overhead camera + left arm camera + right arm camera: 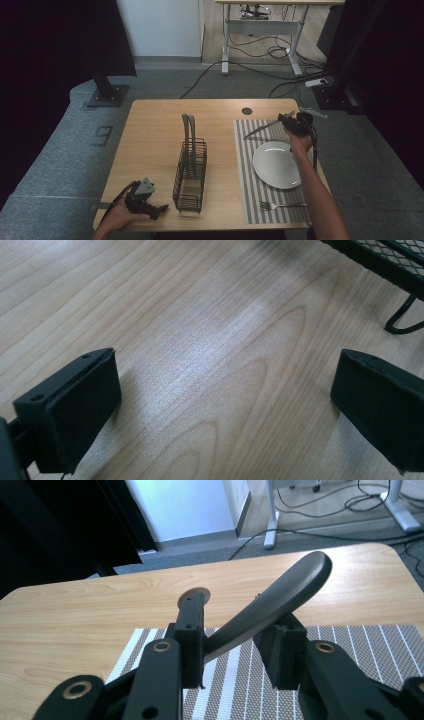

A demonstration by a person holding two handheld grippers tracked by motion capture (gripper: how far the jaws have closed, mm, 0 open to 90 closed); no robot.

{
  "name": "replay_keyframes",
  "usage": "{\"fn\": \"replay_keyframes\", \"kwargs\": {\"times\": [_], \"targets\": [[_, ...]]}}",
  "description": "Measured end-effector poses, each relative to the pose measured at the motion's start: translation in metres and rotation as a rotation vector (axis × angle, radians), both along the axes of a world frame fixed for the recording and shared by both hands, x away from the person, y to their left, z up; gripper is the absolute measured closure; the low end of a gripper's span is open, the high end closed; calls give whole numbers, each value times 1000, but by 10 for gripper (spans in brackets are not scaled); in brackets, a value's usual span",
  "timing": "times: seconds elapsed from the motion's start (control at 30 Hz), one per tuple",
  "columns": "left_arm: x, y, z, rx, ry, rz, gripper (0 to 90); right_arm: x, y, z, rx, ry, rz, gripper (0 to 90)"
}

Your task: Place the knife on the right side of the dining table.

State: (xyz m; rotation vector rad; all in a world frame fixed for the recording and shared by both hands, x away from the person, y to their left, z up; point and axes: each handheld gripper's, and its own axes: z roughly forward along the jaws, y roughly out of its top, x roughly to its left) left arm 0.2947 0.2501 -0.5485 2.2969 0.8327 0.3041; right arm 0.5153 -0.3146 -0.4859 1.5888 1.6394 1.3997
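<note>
pale wood table [150, 135] bearing a black wire caddy [190, 172] at centre and a striped placemat [250, 170] with a white plate [276, 164] and a fork [280, 205]. the right gripper [235, 645], raised over the mat's far edge, clamps a table knife [270, 605] by its handle. the left gripper [159, 210] rests at the near edge beside the caddy, jaws wide and empty.
</note>
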Motion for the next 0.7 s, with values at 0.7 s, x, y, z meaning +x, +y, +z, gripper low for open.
{"fn": "replay_keyframes", "kwargs": {"times": [0.7], "targets": [[0,0,0,0,0,0,0,4,-9,-11,0,65,-28,584]]}}
